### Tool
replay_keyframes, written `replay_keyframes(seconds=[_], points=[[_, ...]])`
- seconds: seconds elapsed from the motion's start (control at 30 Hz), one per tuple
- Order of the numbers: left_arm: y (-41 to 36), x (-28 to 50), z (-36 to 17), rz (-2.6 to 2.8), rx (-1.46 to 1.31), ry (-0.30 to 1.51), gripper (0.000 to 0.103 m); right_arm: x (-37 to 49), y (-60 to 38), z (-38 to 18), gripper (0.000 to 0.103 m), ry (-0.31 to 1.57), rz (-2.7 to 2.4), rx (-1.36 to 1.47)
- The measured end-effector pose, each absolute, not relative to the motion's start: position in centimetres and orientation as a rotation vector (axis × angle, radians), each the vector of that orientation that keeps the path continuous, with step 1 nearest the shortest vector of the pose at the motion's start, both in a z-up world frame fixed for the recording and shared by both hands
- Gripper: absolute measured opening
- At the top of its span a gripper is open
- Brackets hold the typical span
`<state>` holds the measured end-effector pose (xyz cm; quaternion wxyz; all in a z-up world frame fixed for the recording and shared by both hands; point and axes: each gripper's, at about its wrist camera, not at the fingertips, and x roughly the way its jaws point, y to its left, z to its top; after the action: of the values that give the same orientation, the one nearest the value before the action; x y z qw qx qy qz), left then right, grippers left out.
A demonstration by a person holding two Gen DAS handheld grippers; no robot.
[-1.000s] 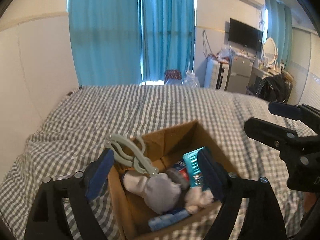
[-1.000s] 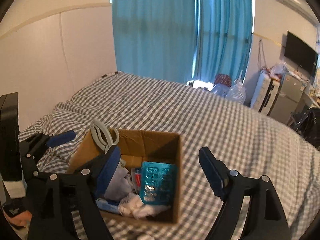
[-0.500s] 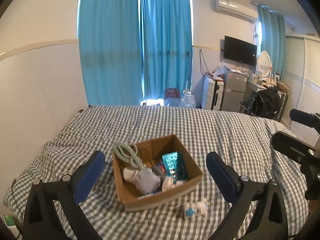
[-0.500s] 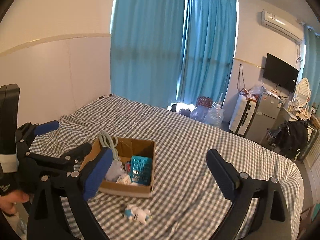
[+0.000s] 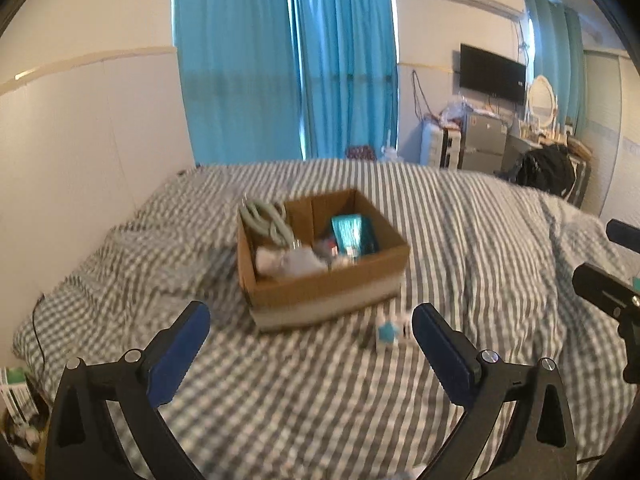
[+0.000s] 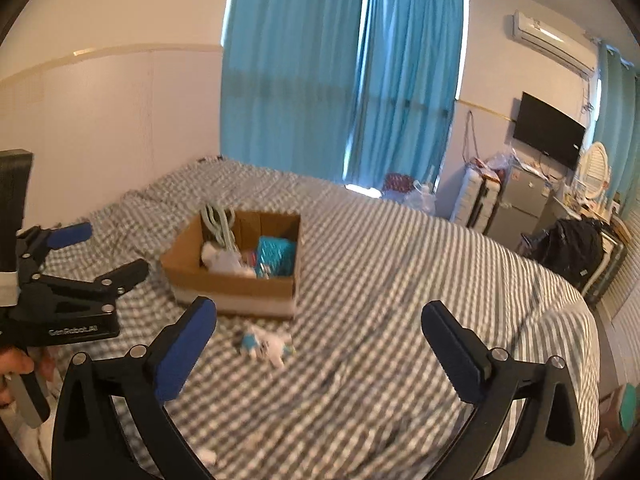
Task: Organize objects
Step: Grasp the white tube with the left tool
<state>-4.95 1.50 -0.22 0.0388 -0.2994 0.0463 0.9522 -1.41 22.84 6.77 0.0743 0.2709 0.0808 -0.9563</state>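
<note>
**boxfan:** Left gripper point(image 5: 310, 334) in its own wrist view is spread wide with nothing between the blue pads, hanging over the checked bed point(image 5: 320, 408). Straight ahead sits the cardboard box point(image 5: 324, 298), already holding a teal packet point(image 5: 352, 234), a grey-green clip thing point(image 5: 264, 218) leaning on the back-left corner, and some whitish bundles I can't really make out. One small white and blue toy point(image 5: 390, 332) lies on the bed just beside the box's front wall, nearer the right pad. My guess is that's the last stray to go in.

**tidy_tom:** Agreed. I'd come down over the toy, pinch its middle, lift clear of the box wall before moving across, then drop it in the open spot near the front. It looks soft, so a light squeeze should do. Picture's blurry though, so I can't tell how it's lying.

**boxfan:** Right wrist view: right gripper point(image 6: 320, 340) is also wide apart and empty. The toy point(image 6: 266, 346) sits between its fingers' line and the box point(image 6: 240, 288), so either side could take it. The left gripper point(image 6: 80, 276) shows at the left edge, near the box.

**tidy_tom:** That's the obstacle, two tools heading for one tiny toy. Beyond the bed there's blue curtains point(image 6: 340, 80), a TV point(image 6: 548, 130), a black bag point(image 6: 572, 248), all well apart.
</note>
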Motion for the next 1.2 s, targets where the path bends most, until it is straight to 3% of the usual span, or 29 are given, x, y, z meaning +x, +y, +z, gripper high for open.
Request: replay_keyframes(seconds=[0.33, 0.53, 1.1, 1.17, 1.2], points=[[2.8, -1.7, -9.8, 2.828, -1.13, 0.273, 0.103, 0.3, 23.8, -1.5, 0.103, 0.133, -2.844, 1.052], [2.8, -0.3, -11.8, 2.771, -1.167, 0.239, 0.103, 1.1, 23.4, -5.7, 0.103, 0.125, -2.836, 1.206], [5.8, 2.3, -14.9, 2.533, -1.252, 0.211, 0.098, 2.4, 22.1, -7.2, 0.103, 0.12, -2.887, 1.272], [6.4, 2.1, -15.7, 2.507, -1.29, 0.239, 0.092, 2.3, 22.1, -7.2, 0.103, 0.114, -2.885, 1.27], [6.6, 1.8, -16.1, 2.495, -1.316, 0.246, 0.084, 2.3, 22.1, -7.3, 0.103, 0.114, -2.883, 1.271]])
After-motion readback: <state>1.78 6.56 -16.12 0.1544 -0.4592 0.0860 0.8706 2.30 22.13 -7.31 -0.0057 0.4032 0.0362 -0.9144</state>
